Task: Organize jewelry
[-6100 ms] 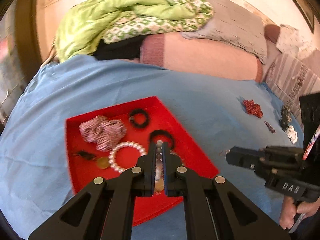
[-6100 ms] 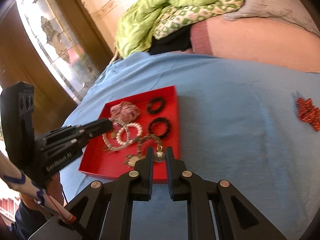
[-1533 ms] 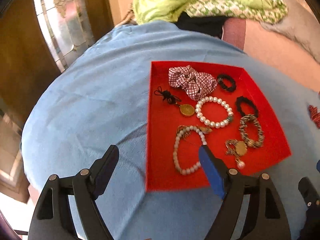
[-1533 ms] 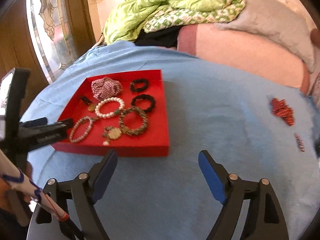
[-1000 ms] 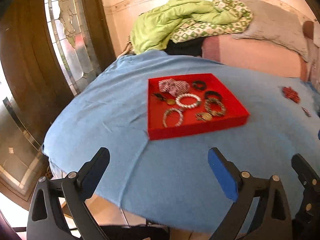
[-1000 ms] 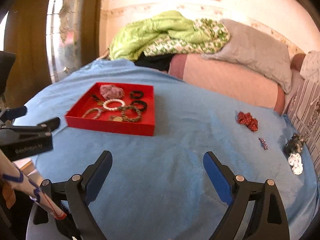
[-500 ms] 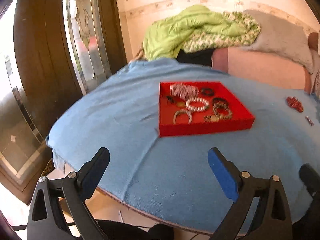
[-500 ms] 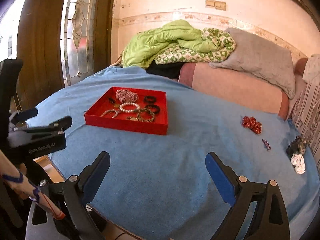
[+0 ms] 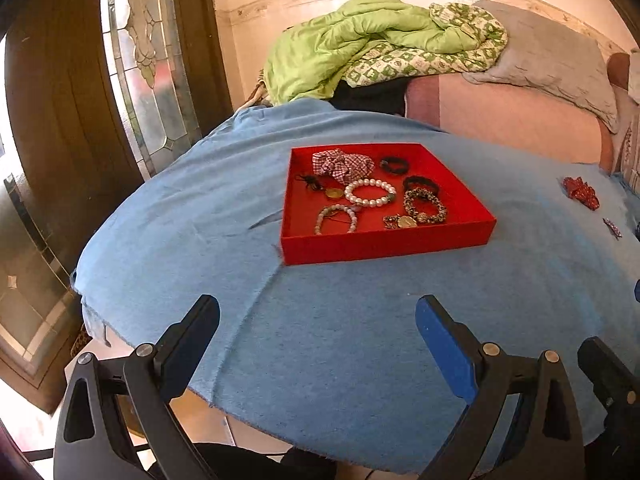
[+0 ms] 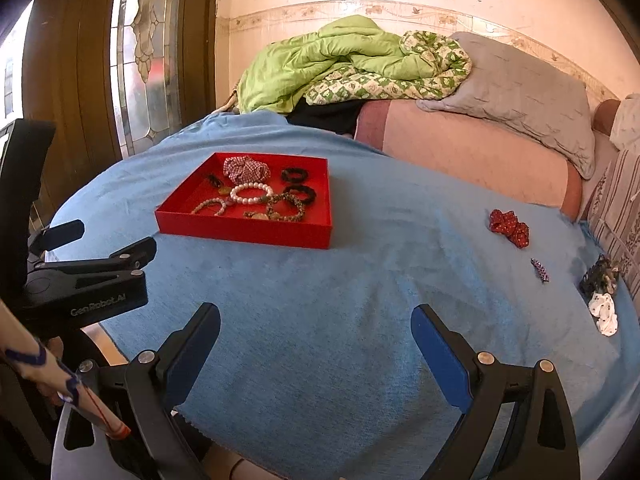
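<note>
With both tongs spread wide and empty, the red scrunchie [image 10: 509, 227] is seen loose on the blue-covered desk [image 10: 360, 320], ahead-right of the right tongs [image 10: 315, 344], the nearer pair, well apart from the red tray [image 10: 244, 229].

Left gripper [image 9: 318, 334] and right gripper [image 10: 316, 336] each hold their fingers spread wide and empty, nothing between the blue pads [image 10: 438, 354].

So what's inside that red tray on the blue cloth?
The red tray holds a checked scrunchie, a pearl bracelet, two black hair ties, beaded bracelets and a coin-like pendant. Anything under the scrunchie is hidden.
</note>
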The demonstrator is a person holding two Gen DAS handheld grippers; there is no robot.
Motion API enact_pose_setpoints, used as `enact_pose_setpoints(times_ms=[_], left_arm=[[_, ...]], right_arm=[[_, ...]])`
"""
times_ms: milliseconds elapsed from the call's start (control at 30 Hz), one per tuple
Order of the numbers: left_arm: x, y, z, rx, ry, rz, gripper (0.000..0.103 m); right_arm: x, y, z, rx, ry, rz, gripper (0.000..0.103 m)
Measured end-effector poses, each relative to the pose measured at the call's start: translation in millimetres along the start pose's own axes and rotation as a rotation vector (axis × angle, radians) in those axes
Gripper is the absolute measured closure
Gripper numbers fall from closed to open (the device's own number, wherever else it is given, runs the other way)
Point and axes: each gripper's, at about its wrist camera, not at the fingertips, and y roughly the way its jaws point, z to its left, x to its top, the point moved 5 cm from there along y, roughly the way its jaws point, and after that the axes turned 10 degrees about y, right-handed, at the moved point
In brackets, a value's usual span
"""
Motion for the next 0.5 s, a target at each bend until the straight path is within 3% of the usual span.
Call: enact_pose_setpoints(times_ms=[500], left_arm=[[-1.5, 0.6, 2.3, -0.001, 0.000, 0.009, 0.005]], right_arm=[[-2.1, 0.4, 1.7, 0.010, -0.006, 0.011, 0.005]])
